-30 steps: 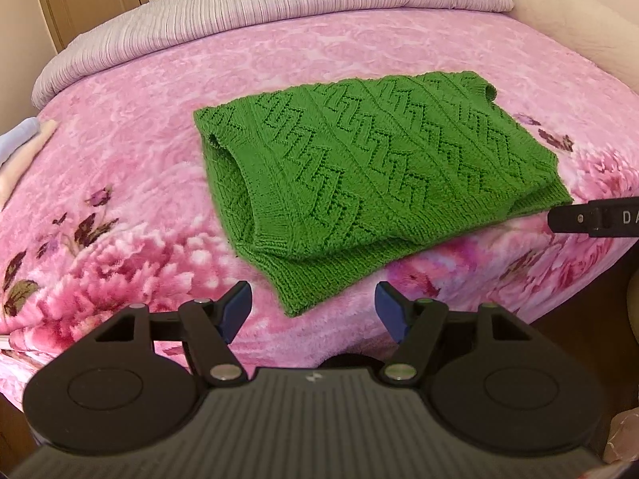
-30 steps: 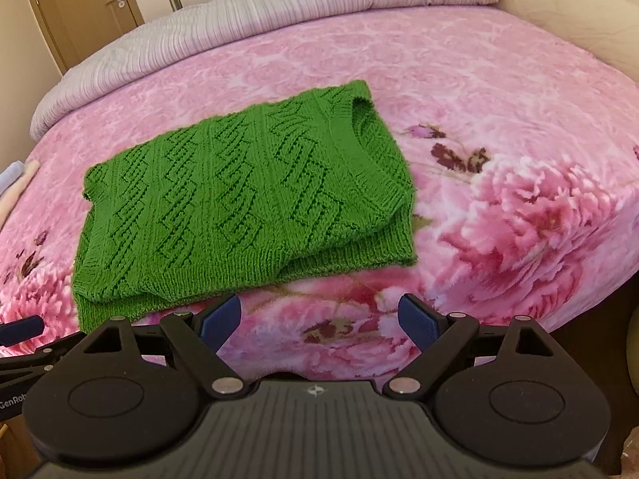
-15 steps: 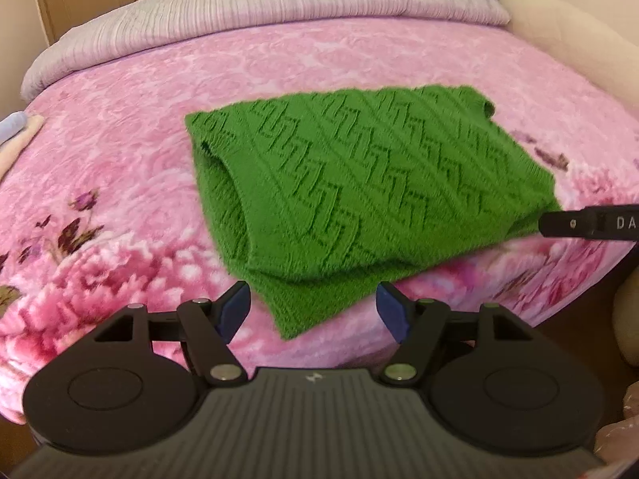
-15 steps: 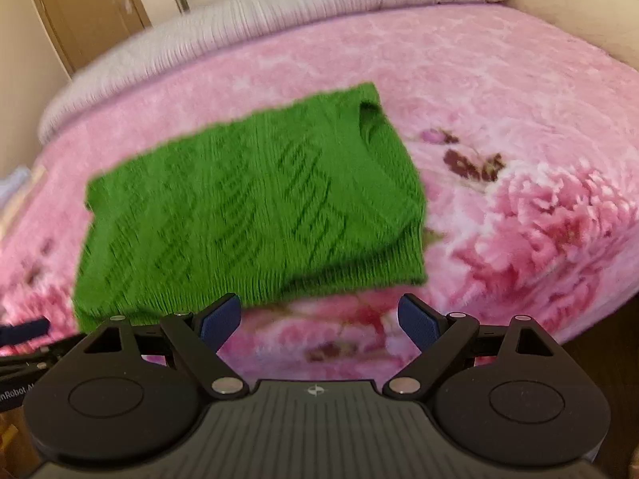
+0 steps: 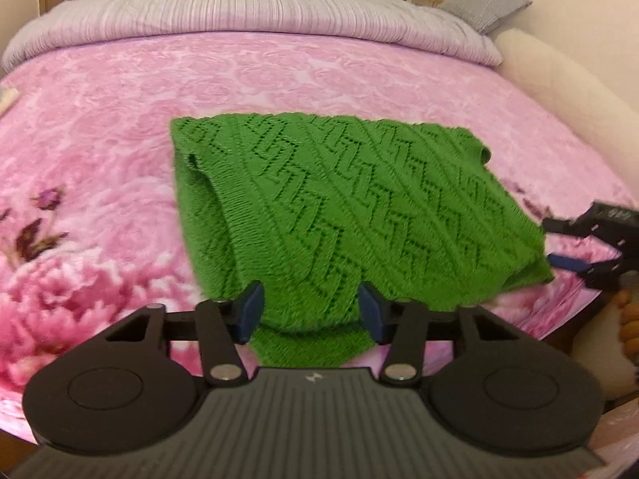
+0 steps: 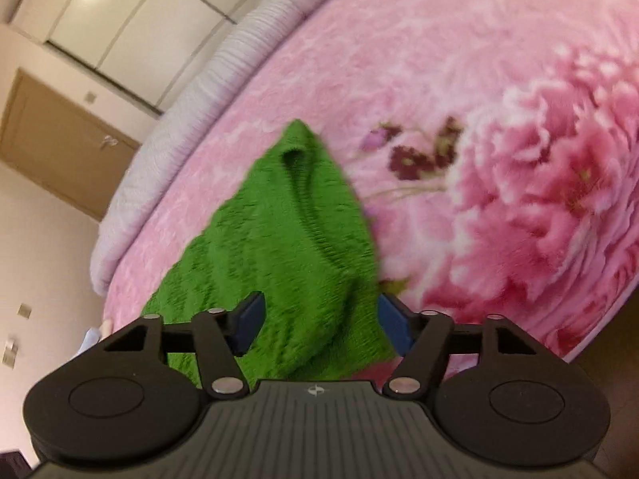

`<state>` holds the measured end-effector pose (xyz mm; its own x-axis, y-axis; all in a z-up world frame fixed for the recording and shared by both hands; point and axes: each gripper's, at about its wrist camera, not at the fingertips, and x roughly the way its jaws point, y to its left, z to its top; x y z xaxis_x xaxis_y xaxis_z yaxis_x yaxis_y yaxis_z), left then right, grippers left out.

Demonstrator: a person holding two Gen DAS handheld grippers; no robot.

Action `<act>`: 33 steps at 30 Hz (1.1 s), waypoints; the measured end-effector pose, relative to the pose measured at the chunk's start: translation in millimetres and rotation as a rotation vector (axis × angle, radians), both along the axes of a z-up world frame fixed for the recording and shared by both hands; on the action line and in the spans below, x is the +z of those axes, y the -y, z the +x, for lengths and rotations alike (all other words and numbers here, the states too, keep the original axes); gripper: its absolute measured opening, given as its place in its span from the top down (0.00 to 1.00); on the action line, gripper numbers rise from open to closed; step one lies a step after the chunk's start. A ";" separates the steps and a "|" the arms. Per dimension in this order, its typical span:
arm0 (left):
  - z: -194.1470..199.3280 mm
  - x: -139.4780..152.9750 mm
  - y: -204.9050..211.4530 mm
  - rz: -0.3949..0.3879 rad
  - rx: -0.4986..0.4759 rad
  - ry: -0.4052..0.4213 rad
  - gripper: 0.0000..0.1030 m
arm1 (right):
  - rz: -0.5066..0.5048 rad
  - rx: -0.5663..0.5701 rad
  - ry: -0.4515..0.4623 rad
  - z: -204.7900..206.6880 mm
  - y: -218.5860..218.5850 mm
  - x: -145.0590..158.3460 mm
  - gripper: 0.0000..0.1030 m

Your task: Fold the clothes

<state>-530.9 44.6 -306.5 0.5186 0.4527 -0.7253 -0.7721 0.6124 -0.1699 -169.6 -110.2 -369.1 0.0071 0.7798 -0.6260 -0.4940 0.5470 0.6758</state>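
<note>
Both claws are at the near edge of the green knitted sweater [image 5: 351, 215], which lies part-folded in the middle of the frame on the pink floral blanket [image 5: 100, 127] of the bed. The left claw [image 5: 309, 311] straddles the sweater's near corner at bottom centre, jaws closing with knit between them, pads not yet pressing. In its own view the right claw [image 6: 319, 321] is closing too, jaws apart around the sweater's other near corner; in the left view it shows at the right edge [image 5: 575, 249].

The risks: these jaws could pinch only the top layer, so the lower one stays behind and the fold opens up. Or they could catch blanket pile along with the knit and drag it. The open lace pattern could also snag on a pad.

Hard to read: the right view is tilted and smeared, so how many layers sit between those jaws I cannot tell. The corner under the left claw body is hidden. The grey quilt [image 5: 239, 12] fills the upper frame.
</note>
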 end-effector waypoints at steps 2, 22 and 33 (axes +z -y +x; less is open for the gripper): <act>2.1 -2.1 -5.2 -0.011 -0.015 0.024 0.68 | -0.001 -0.002 -0.017 5.3 -3.1 -7.1 0.47; 7.8 -23.7 -23.2 -0.062 -0.026 0.046 0.73 | 0.137 -0.039 -0.228 21.9 -12.2 -37.3 0.62; 4.2 -23.1 -23.6 -0.079 -0.026 0.060 0.73 | -0.012 -0.004 -0.068 8.7 -30.9 -19.5 0.83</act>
